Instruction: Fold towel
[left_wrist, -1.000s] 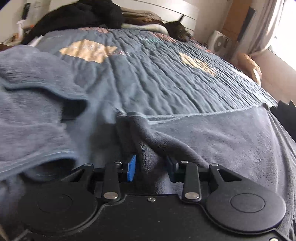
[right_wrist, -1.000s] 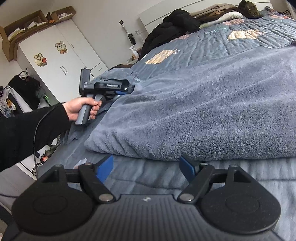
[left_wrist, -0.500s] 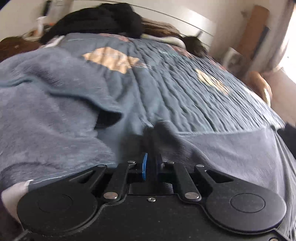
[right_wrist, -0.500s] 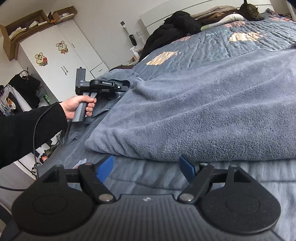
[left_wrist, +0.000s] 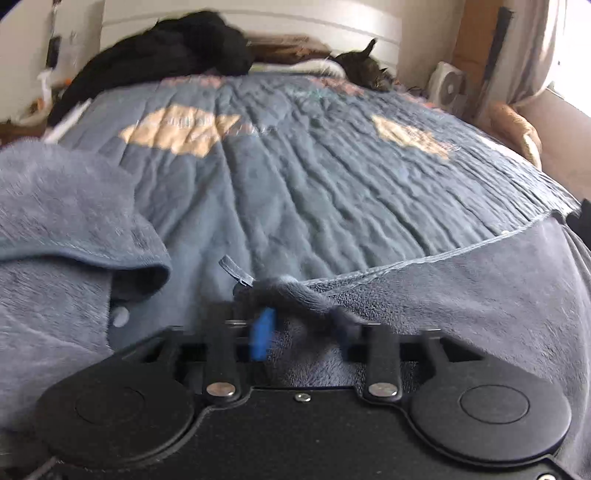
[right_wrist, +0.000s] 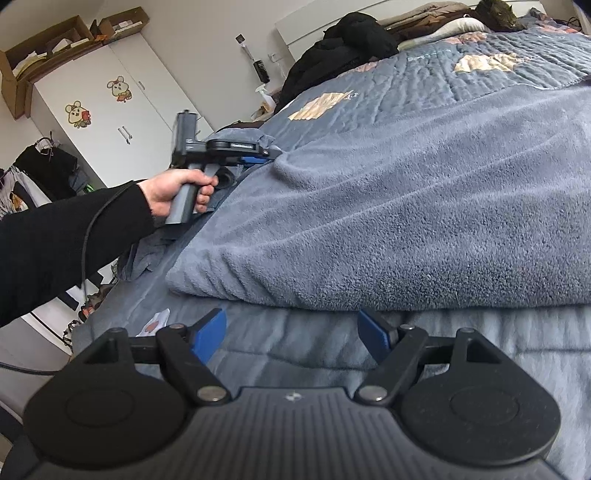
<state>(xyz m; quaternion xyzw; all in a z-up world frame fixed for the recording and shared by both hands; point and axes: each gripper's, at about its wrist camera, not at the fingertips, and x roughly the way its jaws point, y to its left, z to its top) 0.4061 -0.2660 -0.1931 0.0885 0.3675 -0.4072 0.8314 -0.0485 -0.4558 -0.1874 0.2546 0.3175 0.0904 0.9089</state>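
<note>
The left gripper (left_wrist: 301, 328) has just been closing and now pinches a corner of the grey towel (right_wrist: 406, 221) spread on the bed (left_wrist: 314, 177), so folding can likely begin, while the right gripper (right_wrist: 291, 332) hangs open near its front edge.

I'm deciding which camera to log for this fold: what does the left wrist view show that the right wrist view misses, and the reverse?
Only the left wrist view shows the left gripper close up, its jaws having just closed on a bunched corner of the grey towel, and a white fan by the curtain. Only the right wrist view shows the open right gripper, with nothing between its jaws, the person's hand on the other gripper's handle, and the white wardrobe. Both show the towel, the quilt, black clothes and a cat.
</note>
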